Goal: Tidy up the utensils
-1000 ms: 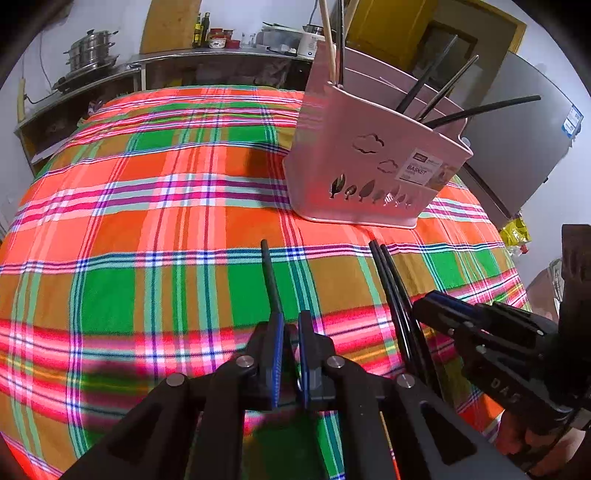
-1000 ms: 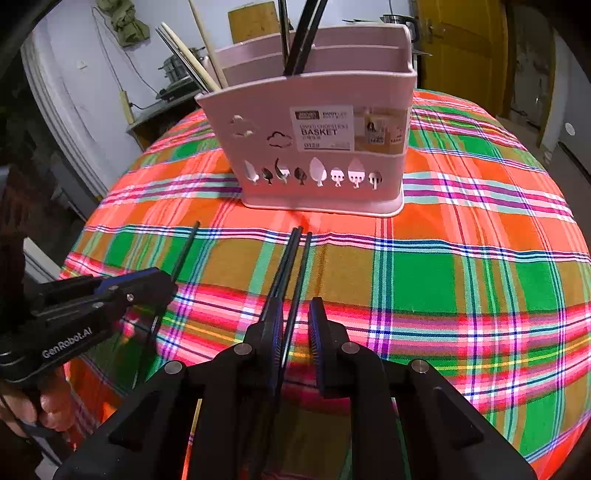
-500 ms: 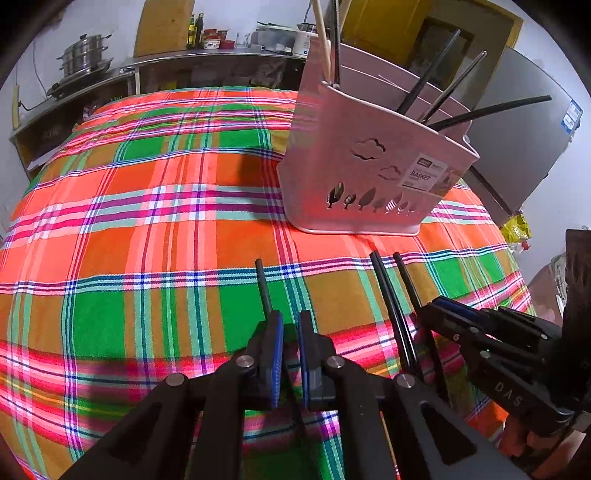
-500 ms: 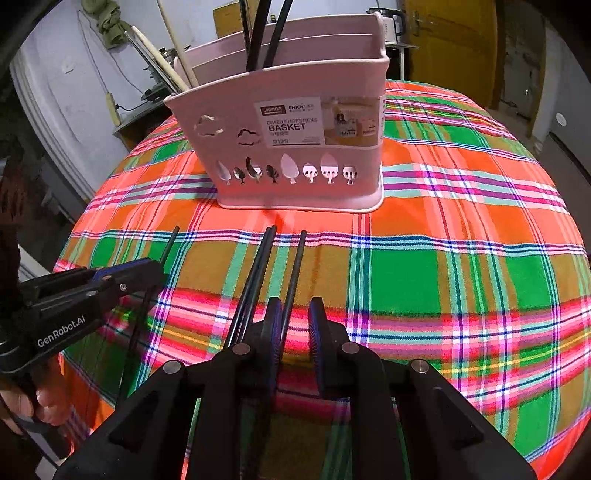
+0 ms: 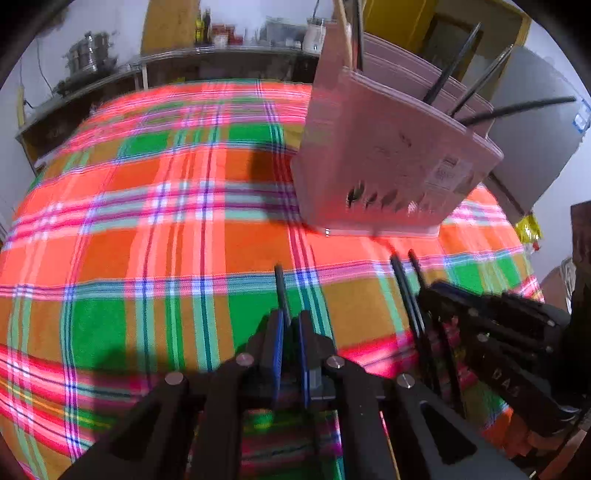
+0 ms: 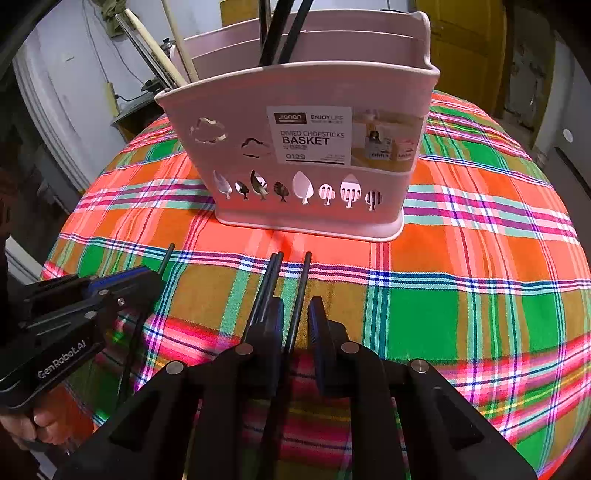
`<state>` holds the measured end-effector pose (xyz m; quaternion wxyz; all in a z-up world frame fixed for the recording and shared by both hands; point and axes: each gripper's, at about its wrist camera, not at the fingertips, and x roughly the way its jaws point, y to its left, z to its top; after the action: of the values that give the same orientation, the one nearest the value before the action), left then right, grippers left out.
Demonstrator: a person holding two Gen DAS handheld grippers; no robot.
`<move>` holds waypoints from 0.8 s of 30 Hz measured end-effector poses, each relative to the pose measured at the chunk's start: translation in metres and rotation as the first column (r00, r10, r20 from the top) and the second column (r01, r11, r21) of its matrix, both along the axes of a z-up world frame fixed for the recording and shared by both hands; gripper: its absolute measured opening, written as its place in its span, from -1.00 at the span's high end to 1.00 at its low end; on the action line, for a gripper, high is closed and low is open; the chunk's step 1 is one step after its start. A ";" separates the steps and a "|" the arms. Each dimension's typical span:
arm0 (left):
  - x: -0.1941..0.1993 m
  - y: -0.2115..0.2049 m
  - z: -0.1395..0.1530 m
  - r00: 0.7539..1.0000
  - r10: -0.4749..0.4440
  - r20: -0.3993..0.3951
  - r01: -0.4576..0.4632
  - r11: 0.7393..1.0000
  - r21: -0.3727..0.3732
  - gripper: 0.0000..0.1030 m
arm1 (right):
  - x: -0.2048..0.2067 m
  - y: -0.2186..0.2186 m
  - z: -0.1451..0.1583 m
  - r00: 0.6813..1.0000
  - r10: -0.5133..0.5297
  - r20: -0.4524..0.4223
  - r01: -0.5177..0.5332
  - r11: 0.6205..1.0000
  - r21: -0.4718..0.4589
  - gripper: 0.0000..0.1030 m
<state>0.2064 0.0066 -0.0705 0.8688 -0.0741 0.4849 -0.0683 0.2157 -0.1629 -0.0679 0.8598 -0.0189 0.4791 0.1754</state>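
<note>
Between the right gripper jaws, closing: one black chopstick, pointing to 12 o'clock at the pink basket; left gripper jaws clamping a single chopstick.

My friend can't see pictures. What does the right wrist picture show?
The right hand-held gripper is closing on a black chopstick lying on a bright plaid tablecloth. A pink chopstick basket stands behind; the left hand-held gripper holds another chopstick.

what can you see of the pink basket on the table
The pink basket looks like smooth plastic, standing upright on the plaid tablecloth. Its front wall has cloud and leaf cutouts and a label reading "divided chopsticks basket". Dividers split it into rows; black chopsticks and pale wooden sticks lean out. Neither gripper touches it.
</note>
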 end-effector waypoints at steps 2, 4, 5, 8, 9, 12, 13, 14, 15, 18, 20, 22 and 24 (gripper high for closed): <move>-0.001 -0.002 0.000 1.000 -0.004 0.000 0.004 1.000 0.016 0.86 | 0.001 -0.001 -0.001 1.000 -0.002 -0.001 0.002 1.000 -0.002 0.85; -0.001 -0.004 0.001 1.000 -0.011 -0.001 0.011 1.000 0.014 0.88 | 0.002 -0.004 0.000 1.000 -0.002 -0.009 0.002 1.000 0.011 0.86; -0.001 -0.005 0.002 1.000 -0.016 -0.003 0.016 1.000 0.010 0.88 | 0.001 -0.005 0.001 1.000 -0.001 -0.009 0.001 1.000 0.013 0.86; -0.002 -0.007 0.007 1.000 -0.031 0.004 0.031 1.000 0.000 0.89 | -0.003 -0.006 0.007 1.000 0.006 0.005 -0.007 1.000 0.024 0.86; -0.003 -0.008 0.009 0.999 -0.034 0.011 0.034 0.999 -0.001 0.90 | -0.004 -0.007 0.011 1.000 0.009 0.012 -0.009 1.000 0.028 0.86; -0.007 -0.010 0.022 0.998 -0.044 0.039 0.045 0.999 -0.013 0.90 | -0.008 -0.011 0.021 0.999 0.009 0.033 -0.011 0.999 0.041 0.86; -0.008 -0.010 0.025 0.998 -0.046 0.047 0.047 0.999 -0.013 0.90 | -0.010 -0.013 0.025 0.999 0.008 0.041 -0.010 0.999 0.048 0.86; -0.009 -0.010 0.031 0.997 -0.049 0.060 0.050 0.999 -0.014 0.90 | -0.011 -0.015 0.030 0.999 0.008 0.050 -0.010 0.998 0.054 0.86; -0.011 -0.010 0.038 0.996 -0.052 0.073 0.053 0.998 -0.015 0.90 | -0.013 -0.017 0.033 0.998 0.007 0.057 -0.010 0.998 0.059 0.86; -0.015 -0.010 0.057 0.992 -0.059 0.111 0.062 0.998 -0.020 0.91 | -0.017 -0.022 0.049 0.996 0.001 0.086 -0.007 0.997 0.080 0.87; -0.018 -0.011 0.071 0.988 -0.063 0.138 0.067 0.998 -0.022 0.91 | -0.020 -0.025 0.060 0.994 -0.003 0.108 -0.007 0.996 0.092 0.87; -0.020 -0.012 0.081 0.985 -0.066 0.161 0.071 0.997 -0.024 0.91 | -0.022 -0.027 0.070 0.992 -0.008 0.129 -0.006 0.995 0.104 0.87; -0.022 -0.015 0.096 0.979 -0.073 0.191 0.079 0.997 -0.023 0.91 | -0.024 -0.030 0.082 0.988 -0.013 0.155 -0.005 0.993 0.117 0.87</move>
<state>0.1841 -0.0080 0.0257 0.9067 -0.0619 0.4009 -0.1156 0.1914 -0.1926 0.0145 0.8946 0.0188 0.3993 0.1996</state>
